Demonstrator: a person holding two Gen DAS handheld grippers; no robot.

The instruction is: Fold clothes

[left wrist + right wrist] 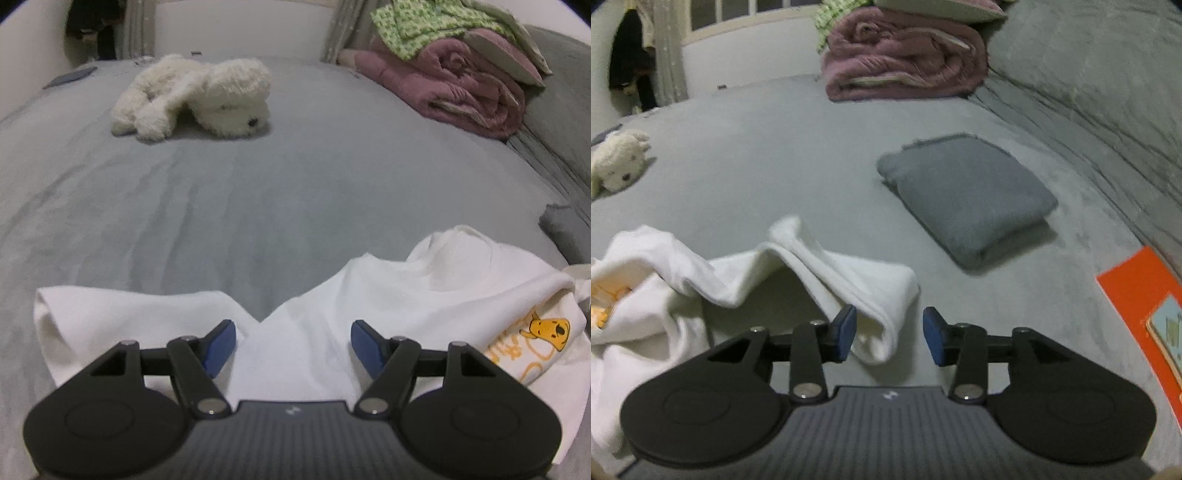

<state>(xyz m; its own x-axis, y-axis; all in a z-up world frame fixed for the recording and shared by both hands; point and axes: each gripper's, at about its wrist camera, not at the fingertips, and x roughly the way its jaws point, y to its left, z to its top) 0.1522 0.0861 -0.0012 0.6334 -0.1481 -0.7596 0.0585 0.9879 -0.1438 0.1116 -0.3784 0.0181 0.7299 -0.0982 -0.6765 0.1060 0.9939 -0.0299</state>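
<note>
A white T-shirt with a yellow cartoon print lies crumpled on the grey bed. My left gripper is open just above the shirt's white cloth, its blue fingers either side of a fold. In the right wrist view the same shirt lies at the left, with a sleeve reaching toward me. My right gripper is open, and the sleeve's end sits between its fingers, against the left one.
A folded grey garment lies on the bed ahead right. A white plush dog lies further back. A rolled pink quilt with green cloth on top sits at the back. An orange book lies at the right edge.
</note>
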